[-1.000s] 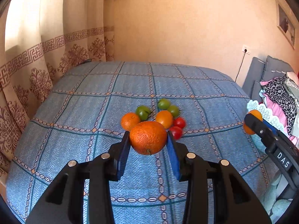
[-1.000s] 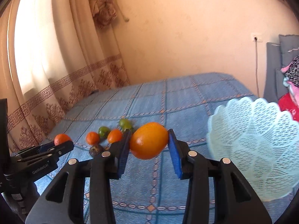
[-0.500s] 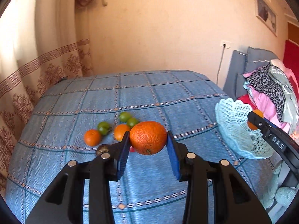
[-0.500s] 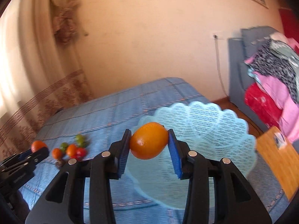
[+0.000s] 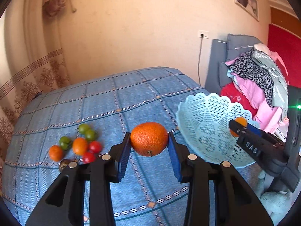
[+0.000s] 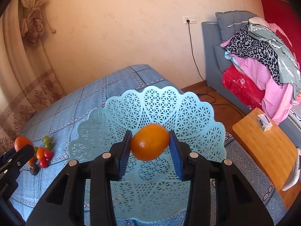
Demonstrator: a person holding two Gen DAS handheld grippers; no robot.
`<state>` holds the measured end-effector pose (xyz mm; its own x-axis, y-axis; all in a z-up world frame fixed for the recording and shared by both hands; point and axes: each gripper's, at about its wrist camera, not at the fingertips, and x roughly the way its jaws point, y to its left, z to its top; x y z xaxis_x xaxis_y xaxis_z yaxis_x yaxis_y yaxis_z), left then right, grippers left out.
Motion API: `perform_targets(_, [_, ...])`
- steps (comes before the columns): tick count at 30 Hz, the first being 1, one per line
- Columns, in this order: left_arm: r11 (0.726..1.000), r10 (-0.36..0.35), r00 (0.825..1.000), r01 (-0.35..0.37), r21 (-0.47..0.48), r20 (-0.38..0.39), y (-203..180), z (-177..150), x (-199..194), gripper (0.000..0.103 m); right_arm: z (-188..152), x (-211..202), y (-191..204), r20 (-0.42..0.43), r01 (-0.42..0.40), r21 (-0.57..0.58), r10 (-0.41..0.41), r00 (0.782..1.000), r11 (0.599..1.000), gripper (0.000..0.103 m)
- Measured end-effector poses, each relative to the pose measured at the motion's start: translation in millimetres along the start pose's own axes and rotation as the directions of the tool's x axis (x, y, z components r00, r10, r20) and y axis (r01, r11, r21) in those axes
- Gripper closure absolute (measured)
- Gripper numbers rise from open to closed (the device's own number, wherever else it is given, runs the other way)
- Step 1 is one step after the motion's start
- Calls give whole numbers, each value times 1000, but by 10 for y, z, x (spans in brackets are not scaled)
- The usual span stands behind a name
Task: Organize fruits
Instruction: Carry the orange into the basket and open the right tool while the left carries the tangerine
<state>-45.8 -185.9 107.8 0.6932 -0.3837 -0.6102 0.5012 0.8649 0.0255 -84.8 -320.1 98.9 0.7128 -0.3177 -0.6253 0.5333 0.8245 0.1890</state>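
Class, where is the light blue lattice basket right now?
The basket sits on the blue bedspread, directly beneath the right gripper and its orange.

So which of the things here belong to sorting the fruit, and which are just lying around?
Belongs to the job:
- rough-skinned orange in left tool
- smooth oval orange in right tool
- pale blue lattice plastic basket
- loose pile of small fruits

Just lying about:
- stacked folded clothes
- wooden board
- patterned curtain

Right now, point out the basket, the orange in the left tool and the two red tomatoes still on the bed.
Light blue lattice basket [image 6: 150, 98]: right wrist view, far rim.
Rough-skinned orange [image 5: 148, 138]: left wrist view, middle of its peel.
Red tomatoes [image 5: 95, 146]: left wrist view, the upper one's skin.
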Motion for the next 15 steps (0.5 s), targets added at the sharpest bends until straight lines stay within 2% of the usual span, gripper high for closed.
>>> perform_targets(5, [999,-34,999,34,15,-12,-150,74,116,64,2,12,-85,-9,-5,40,5,1000,999,58])
perform_targets(6, [999,-41,999,41,16,-14,-179,88,141,64,16,-5,-97,0,-8,48,8,1000,999,53])
perform_targets(7, [999,-48,999,48,17,-17,-201,101,164,64,32,-49,-122,20,-12,65,10,1000,998,37])
perform_targets(8, [998,-53,998,53,18,-19,-221,112,185,64,45,-80,-142,37,-11,72,9,999,997,32])
perform_targets(12, [997,-76,997,77,24,-26,-314,170,286,64,77,-205,-207,111,26,101,-37,993,995,32])
perform_targets(15, [994,-100,995,101,31,-29,-384,206,354,64,102,-246,-253,132,34,122,-50,990,992,32])
